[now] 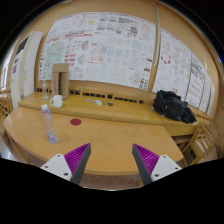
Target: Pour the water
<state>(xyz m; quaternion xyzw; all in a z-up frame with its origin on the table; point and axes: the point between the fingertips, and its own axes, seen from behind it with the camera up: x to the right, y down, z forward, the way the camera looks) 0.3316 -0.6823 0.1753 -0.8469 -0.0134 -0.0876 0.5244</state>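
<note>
My claw (109, 160) hangs apart over the bare table (110, 140).
Bottle (50, 124) stands left of centre; wall posters' (105, 45) writing is unreadable.

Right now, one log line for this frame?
stage: approach | fingers: open, holding nothing | bottle: upright on table, beyond left finger | red lid: beside bottle | bag: far right
</note>
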